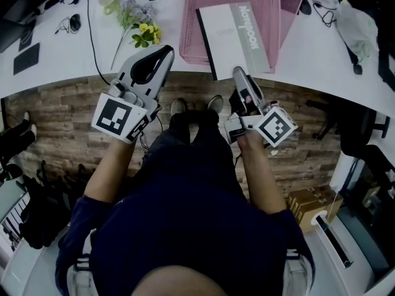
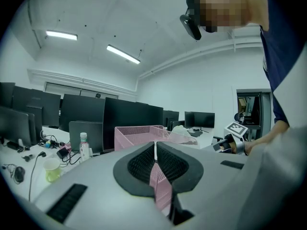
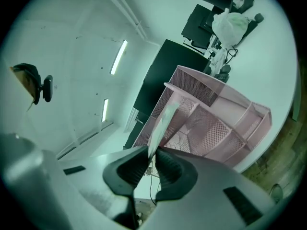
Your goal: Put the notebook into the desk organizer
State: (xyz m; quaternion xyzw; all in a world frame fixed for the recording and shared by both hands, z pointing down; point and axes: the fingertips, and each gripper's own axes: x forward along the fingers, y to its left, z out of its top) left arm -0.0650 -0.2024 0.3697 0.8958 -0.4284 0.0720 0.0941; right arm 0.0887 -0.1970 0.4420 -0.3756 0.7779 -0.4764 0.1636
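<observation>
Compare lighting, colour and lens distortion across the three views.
Head view: dim overall, only the white desk and notebook bright. Left gripper view: fisheye with black corners, ceiling lights glaring. Right gripper view: greenish cast, tilted, the pink organizer bowed by the lens.

A navy short-sleeved shirt (image 1: 185, 233) and dark trousers (image 1: 197, 143) are worn, while the grey, black-padded left gripper (image 1: 162, 54) and right gripper (image 1: 237, 74) are fitted with black-and-white marker cubes (image 1: 117, 119).
</observation>
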